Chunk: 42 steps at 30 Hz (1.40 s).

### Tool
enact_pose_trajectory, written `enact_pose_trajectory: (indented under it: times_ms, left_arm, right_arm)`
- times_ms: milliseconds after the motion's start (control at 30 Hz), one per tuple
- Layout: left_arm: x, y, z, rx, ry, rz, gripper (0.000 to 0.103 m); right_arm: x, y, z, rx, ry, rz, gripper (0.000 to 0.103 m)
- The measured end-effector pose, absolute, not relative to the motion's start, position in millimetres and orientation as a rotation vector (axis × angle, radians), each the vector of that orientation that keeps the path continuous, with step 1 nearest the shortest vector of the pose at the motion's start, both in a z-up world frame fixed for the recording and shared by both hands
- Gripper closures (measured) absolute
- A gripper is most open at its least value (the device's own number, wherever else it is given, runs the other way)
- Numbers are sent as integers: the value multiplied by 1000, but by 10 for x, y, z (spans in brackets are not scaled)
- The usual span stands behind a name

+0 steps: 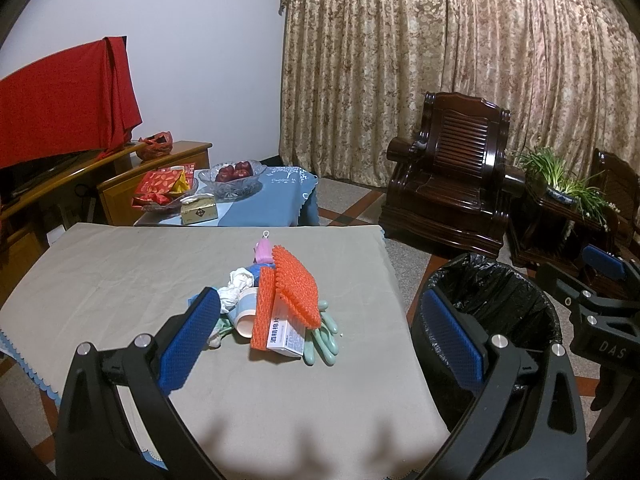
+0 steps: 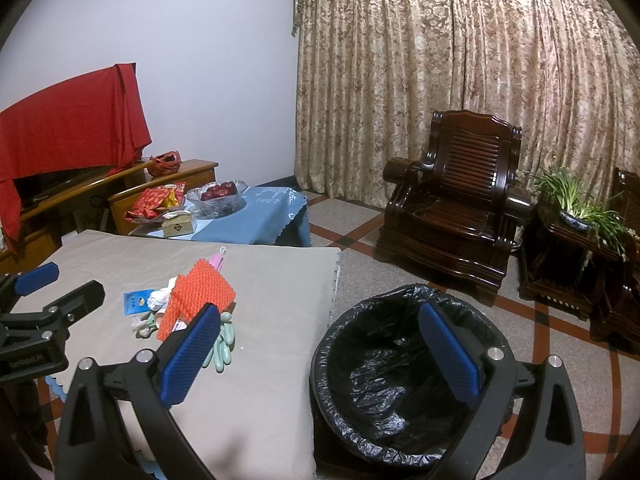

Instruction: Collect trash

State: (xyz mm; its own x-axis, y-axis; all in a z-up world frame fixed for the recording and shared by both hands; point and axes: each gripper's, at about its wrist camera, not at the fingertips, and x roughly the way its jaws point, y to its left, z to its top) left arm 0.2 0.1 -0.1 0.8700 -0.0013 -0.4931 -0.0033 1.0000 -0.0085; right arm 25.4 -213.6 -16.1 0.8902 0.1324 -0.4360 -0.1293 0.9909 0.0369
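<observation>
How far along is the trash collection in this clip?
Nothing looks done yet: the bin with its black liner appears empty. Nothing is in hand either; the left claw and right claw are both open and hold nothing. Left to do: the whole pile on the table, including crumpled paper, a paper cup and a small box.

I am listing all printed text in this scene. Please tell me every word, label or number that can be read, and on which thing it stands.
"DAS": on the right gripper's black body; the rest is cut off.
"酒精棉片": on the white box in the pile.
Print on the left gripper's body: too blurred.
Gold box emblem, blue card, red packets: too small to read.
</observation>
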Motion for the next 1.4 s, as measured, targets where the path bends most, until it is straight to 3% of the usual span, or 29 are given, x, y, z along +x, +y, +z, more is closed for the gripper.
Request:
enact_pose_trajectory:
  times_ms: [900,1400]
  left_arm:
    - [-4,-3,-6,-15,521,2,5]
    - [192,310,-313,-46,545,69,5]
  right_arm:
    - [347,-2115,-238,1,473,143,6]
    - [706,-1773,-407,0,524,205,6]
